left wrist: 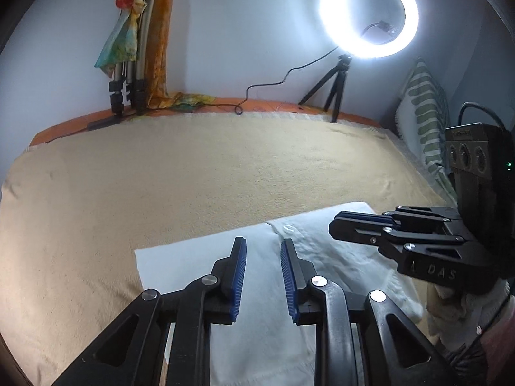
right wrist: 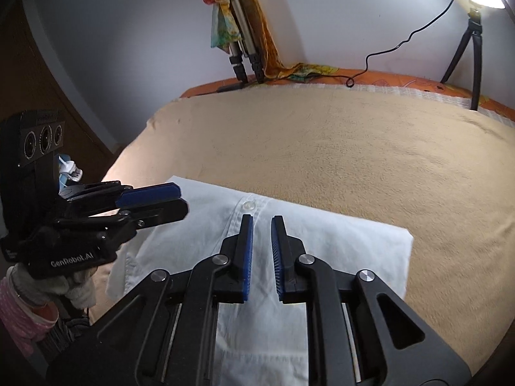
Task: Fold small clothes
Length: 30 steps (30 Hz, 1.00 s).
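Note:
A small white buttoned shirt [left wrist: 199, 260] lies flat on the beige blanket [left wrist: 193, 167], its placket with a clear button [right wrist: 248, 205] running down the middle. It also shows in the right wrist view [right wrist: 338, 244]. My left gripper [left wrist: 263, 244] hovers above the shirt, jaws open and empty. My right gripper [right wrist: 261, 220] hovers above the placket, jaws open and empty. The right gripper shows from the side in the left wrist view [left wrist: 338, 225]. The left gripper shows from the side in the right wrist view [right wrist: 180, 201].
A lit ring light [left wrist: 368, 16] on a small tripod [left wrist: 331, 90] stands at the bed's far edge with its cable [left wrist: 264, 87]. A larger folded tripod [left wrist: 128, 87] with coloured cloth stands at the far left. A striped pillow [left wrist: 421, 115] leans at the right.

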### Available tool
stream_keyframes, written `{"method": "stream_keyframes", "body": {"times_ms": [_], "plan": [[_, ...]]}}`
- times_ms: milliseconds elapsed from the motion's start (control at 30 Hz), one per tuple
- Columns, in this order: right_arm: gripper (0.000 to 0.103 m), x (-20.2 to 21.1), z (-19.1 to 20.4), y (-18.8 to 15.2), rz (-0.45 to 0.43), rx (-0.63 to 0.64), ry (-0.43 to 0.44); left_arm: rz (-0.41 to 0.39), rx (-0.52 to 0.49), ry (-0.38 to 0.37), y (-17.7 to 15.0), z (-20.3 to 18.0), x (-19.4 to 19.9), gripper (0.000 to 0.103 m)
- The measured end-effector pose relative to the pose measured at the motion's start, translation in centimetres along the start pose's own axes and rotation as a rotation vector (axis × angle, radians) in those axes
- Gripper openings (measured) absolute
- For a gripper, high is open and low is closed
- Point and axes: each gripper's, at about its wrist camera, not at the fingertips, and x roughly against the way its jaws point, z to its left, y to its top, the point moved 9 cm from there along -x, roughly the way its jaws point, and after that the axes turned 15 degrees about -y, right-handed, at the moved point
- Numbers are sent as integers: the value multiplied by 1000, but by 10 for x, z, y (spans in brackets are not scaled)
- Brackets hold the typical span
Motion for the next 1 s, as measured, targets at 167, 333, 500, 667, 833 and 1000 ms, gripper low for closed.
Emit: {"method": "stream_keyframes", "body": {"times_ms": [167, 333, 500, 667, 833, 1000], "plan": [[13, -30, 1, -5, 58, 36, -30, 92, 20, 52, -14, 26, -32, 18], [6, -54, -3, -18, 110, 53, -42, 87, -7, 31, -22, 30, -34, 18], [5, -37, -9, -12, 93, 50, -34, 74, 10, 41, -9, 31, -14, 16], [7, -10, -55, -4, 37, -80, -34, -18, 61, -6, 4, 41, 22, 16], [7, -18, -76, -20, 73, -113, -51, 38, 93, 29, -9, 62, 8, 16], [6, -33, -78, -28, 98, -34, -131, 68, 44, 103, -19, 69, -1, 17]]}}
